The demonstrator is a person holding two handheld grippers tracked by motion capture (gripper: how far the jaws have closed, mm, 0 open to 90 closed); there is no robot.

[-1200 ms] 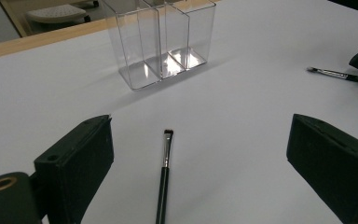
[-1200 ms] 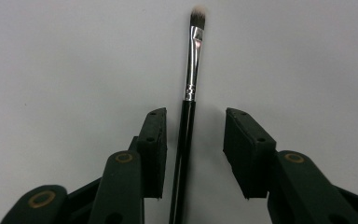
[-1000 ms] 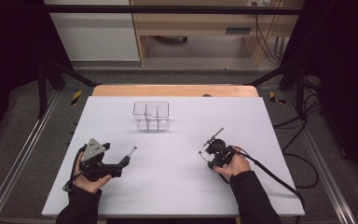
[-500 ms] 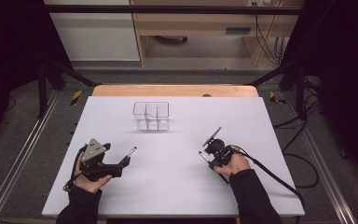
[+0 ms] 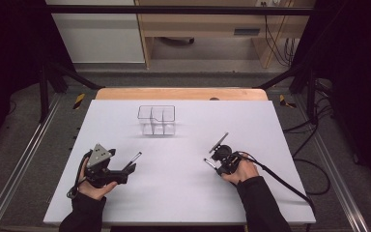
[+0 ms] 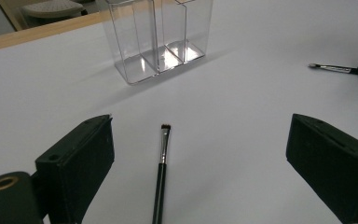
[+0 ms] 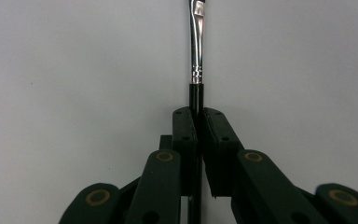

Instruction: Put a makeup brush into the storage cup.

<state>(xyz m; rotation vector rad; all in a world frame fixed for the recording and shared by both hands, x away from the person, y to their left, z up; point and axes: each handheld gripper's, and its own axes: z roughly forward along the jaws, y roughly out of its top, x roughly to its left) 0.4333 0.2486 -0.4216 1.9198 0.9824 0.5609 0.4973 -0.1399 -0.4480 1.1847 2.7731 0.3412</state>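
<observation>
Right gripper view shows the right gripper (image 7: 196, 122) clenched on the black handle of a thin makeup brush with a silver ferrule (image 7: 196, 56), at the table's right near side. It looks light, stiff and slippery, so gripping mid-handle seems best.

The left gripper (image 6: 200, 161) stands wide apart over a second thin black brush (image 6: 161, 168).

Place read as a lab or recording workspace, not a home. White table (image 5: 183, 193) served as the landmark: bare matte top, wooden edge (image 5: 181, 94) at its far side. Dark metal frame struts (image 5: 53, 72) rose at both far corners of the table; a rail (image 5: 17, 179) ran along its left side on grey floor (image 5: 101, 79). Black curtains (image 5: 9, 58) closed off both sides. Loose cables (image 5: 314, 164) lay right of the table, more hanging (image 5: 273, 34) beyond it. Plain wooden bench (image 5: 203, 24) and white cabinet (image 5: 96, 34) stood behind the table.
</observation>
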